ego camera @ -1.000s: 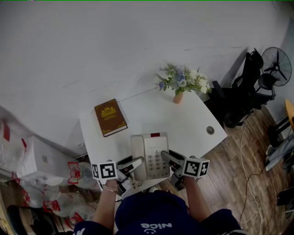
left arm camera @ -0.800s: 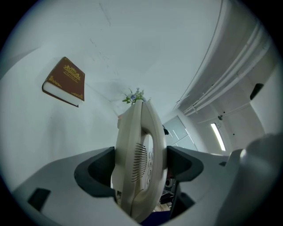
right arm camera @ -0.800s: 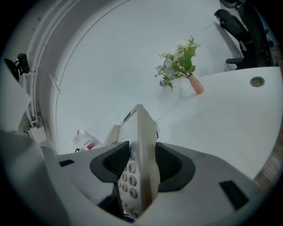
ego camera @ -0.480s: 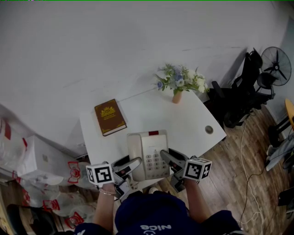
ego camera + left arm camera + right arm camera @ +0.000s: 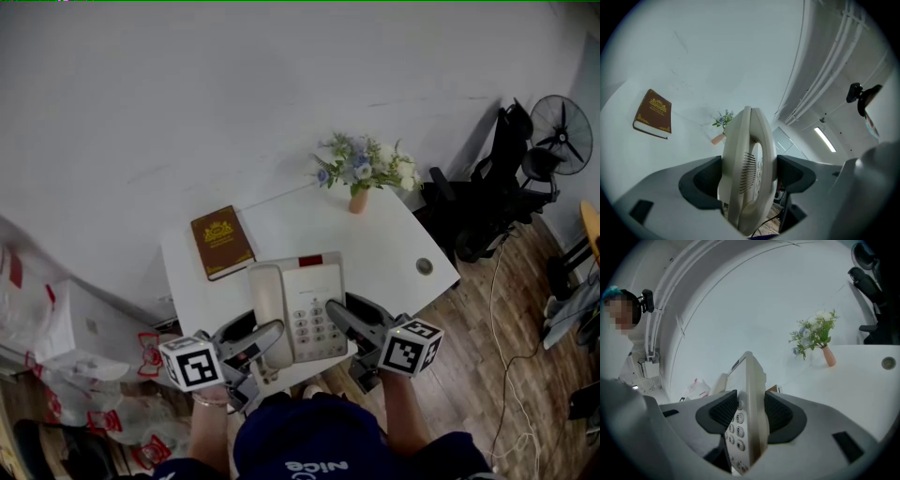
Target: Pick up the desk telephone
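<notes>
- Left tool [image 5: 255,339]: jaws wide apart and clamped on the handset side of the telephone [image 5: 298,307], one pad on each face. The left gripper view shows the phone edge-on, tight between the pads.
- Right tool [image 5: 354,321]: same grip on the keypad side, with one pad over the number keys and the other on the underside.
- Why two tools: the body is wide and flat, so we judge that one edge grip would let it sag or twist. Gripping opposite edges holds it flat.
- Why the left grip sits there: the handset only rests in its cradle. We think clamping through it pins it to the base so it can't slide off.
- Where the phone is: in the air between the tools, over the near edge of the counter [image 5: 394,253]. We read it as clear of the surface, since the left gripper view shows floor beneath it.
- A dark cord [image 5: 762,222] hangs under the phone and could snag.
- The book [image 5: 222,242] and the vase of flowers [image 5: 361,180] sit toward the back, well apart from the phone.
</notes>
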The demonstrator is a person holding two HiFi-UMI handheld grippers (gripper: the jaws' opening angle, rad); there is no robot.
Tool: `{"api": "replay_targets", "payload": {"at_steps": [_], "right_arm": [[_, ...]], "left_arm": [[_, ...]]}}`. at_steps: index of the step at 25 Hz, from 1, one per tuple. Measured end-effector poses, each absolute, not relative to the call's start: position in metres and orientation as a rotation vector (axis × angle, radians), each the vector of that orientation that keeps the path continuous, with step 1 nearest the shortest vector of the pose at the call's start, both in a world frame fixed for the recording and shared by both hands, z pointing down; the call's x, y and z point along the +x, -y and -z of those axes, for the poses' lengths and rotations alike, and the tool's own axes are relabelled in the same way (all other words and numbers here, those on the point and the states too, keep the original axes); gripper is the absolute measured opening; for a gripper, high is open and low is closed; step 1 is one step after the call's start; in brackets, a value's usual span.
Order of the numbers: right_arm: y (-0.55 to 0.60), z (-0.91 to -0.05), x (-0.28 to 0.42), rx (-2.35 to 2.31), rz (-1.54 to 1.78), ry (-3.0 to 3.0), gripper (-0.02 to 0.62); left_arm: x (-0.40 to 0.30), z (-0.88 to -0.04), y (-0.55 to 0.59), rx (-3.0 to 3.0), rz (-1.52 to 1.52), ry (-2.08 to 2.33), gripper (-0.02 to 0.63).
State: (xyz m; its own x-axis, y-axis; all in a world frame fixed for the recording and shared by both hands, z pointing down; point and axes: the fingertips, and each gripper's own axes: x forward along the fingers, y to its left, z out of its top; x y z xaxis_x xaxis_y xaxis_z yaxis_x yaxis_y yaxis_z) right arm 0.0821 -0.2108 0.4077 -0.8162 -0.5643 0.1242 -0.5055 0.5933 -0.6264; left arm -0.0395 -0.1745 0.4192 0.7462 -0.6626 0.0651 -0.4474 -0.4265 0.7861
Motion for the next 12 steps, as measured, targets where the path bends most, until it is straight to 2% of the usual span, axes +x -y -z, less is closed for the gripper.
{"api": "replay_targets", "payload": {"at_steps": [12], "right_arm": [[0.209, -0.341, 0.080, -0.870, 0.779, -2.719, 0.202]], "left_arm": [[-0.041, -0.357, 0.174, 2.243, 0.395, 0.850, 0.373]]}}
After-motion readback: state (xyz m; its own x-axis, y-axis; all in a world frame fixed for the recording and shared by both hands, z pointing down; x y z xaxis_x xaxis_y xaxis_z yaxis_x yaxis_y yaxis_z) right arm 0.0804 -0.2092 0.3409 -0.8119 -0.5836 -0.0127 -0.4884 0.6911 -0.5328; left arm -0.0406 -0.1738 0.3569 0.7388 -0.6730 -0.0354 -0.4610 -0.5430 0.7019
